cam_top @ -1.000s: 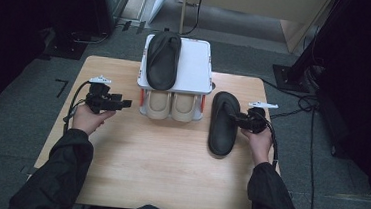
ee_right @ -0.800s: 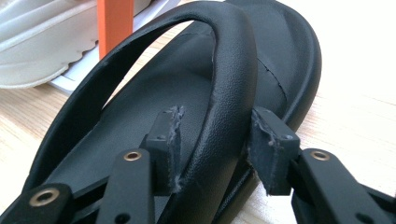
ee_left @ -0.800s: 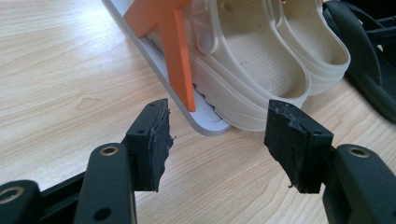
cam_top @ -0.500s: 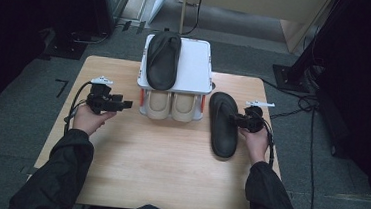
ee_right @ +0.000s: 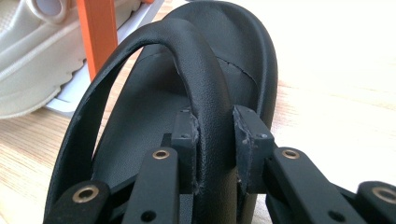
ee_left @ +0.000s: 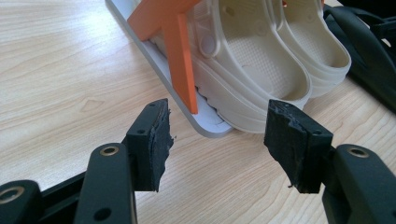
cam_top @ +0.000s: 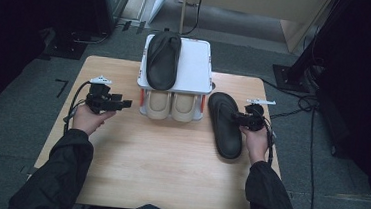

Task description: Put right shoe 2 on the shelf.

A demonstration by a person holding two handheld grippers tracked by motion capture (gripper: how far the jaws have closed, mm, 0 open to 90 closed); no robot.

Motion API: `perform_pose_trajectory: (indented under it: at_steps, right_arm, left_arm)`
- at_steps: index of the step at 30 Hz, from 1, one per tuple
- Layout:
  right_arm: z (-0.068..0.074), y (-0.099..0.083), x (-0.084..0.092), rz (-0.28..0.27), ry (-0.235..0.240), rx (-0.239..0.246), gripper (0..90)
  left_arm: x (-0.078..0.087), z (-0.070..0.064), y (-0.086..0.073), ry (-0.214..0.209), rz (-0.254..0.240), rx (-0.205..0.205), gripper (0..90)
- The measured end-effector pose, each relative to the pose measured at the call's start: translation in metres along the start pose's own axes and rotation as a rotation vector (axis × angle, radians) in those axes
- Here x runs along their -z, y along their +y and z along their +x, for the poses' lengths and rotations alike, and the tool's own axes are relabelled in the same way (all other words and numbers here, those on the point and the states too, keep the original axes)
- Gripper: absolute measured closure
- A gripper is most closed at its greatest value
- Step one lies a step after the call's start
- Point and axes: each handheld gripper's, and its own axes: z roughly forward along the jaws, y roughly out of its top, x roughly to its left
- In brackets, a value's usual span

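Note:
A black flip-flop (cam_top: 224,130) lies on the table to the right of a white shoe rack (cam_top: 196,65). My right gripper (cam_top: 240,120) is shut on its strap (ee_right: 205,84); the jaws have just been closing, and both pads (ee_right: 187,137) press the strap's sides. A matching black flip-flop (cam_top: 163,57) lies on top of the rack. Two beige clogs (cam_top: 171,106) sit on the shelf below, seen close up as beige clogs (ee_left: 261,60) in the left gripper view. My left gripper (cam_top: 118,103) stands open and empty left of the rack, the left gripper (ee_left: 219,140) aimed at its corner.
An orange post (ee_left: 182,56) rises from the rack's white base (ee_left: 159,65) just ahead of the left jaws. Bare wooden tabletop (cam_top: 163,168) spreads in front of the rack. Cables (cam_top: 293,110) trail off the right edge onto the grey floor.
The right gripper has slid a little left onto the flip-flop's strap and its jaws have closed on it. The left hand has not moved.

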Motion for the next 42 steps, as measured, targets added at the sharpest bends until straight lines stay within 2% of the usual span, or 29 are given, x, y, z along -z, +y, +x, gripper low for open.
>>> perform_pose_trajectory:
  at_steps: [3, 14, 16, 18, 22, 29, 36, 42]
  right_arm:
    - [0.002, 0.004, 0.003, -0.001, 0.007, -0.014, 72.0]
    - [0.010, 0.032, 0.020, 0.001, -0.033, -0.055, 71.9]
    - [0.011, 0.038, 0.025, -0.003, -0.038, -0.058, 71.8]
    - [0.012, 0.045, 0.030, -0.008, -0.044, -0.055, 71.8]
    - [0.012, 0.060, 0.043, -0.018, -0.055, -0.069, 71.8]
    - [0.015, 0.086, 0.058, -0.026, -0.056, -0.066, 71.6]
    - [0.021, 0.110, 0.070, -0.036, -0.071, -0.062, 71.4]
    - [0.029, 0.132, 0.076, -0.039, -0.083, -0.050, 71.3]
  left_arm:
    - [0.001, 0.000, 0.000, 0.005, -0.004, -0.003, 41.1]
    - [0.003, 0.004, 0.002, -0.011, -0.021, 0.008, 41.1]
    - [0.001, 0.004, 0.002, -0.031, -0.008, 0.009, 40.3]
    - [-0.001, 0.004, 0.001, -0.024, 0.007, -0.004, 40.1]
    - [-0.003, 0.005, 0.001, -0.045, 0.008, 0.009, 40.1]
    - [0.000, 0.007, 0.001, -0.048, -0.010, 0.021, 40.0]
    - [0.000, 0.007, 0.000, -0.047, -0.008, 0.012, 40.1]
    - [0.000, 0.008, 0.000, -0.049, -0.009, 0.014, 40.1]
